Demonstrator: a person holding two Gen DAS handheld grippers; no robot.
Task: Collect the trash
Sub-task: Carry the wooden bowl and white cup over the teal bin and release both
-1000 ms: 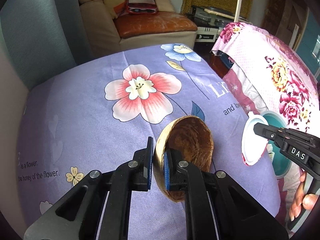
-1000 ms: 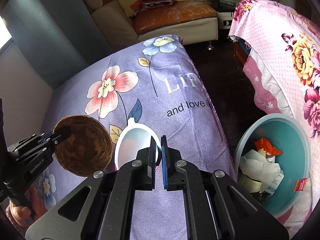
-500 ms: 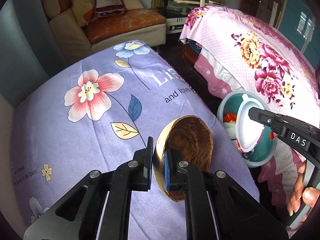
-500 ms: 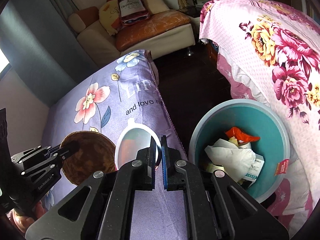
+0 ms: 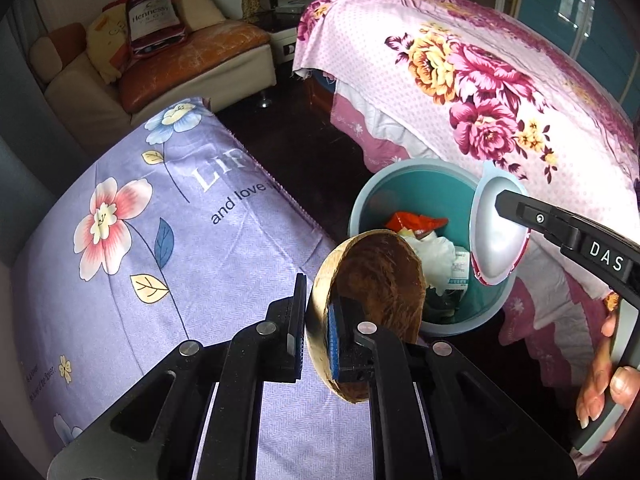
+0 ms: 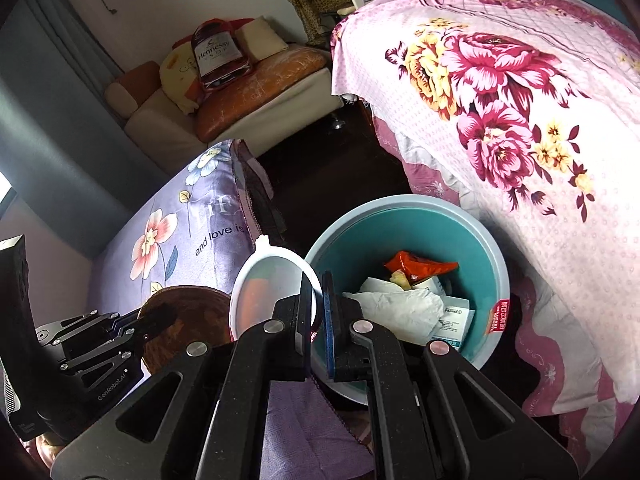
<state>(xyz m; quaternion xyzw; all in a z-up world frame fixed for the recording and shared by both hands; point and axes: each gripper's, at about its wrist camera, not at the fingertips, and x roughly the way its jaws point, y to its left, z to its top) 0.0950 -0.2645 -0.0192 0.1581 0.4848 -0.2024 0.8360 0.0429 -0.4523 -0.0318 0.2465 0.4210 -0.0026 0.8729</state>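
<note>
My left gripper is shut on the rim of a brown coconut shell half and holds it in the air at the bed's right edge, beside the bin. It also shows in the right wrist view. My right gripper is shut on the rim of a white plastic cup, seen over the bin in the left wrist view. The teal trash bin stands on the floor and holds paper and a red wrapper.
The purple flowered bed cover lies to the left. A pink flowered bed stands to the right of the bin. A dark floor gap runs between them. A sofa with cushions stands at the back.
Both grippers have moved right, off the purple bed toward the bin, each carrying its item. The bin is now close below the cup and the shell.
</note>
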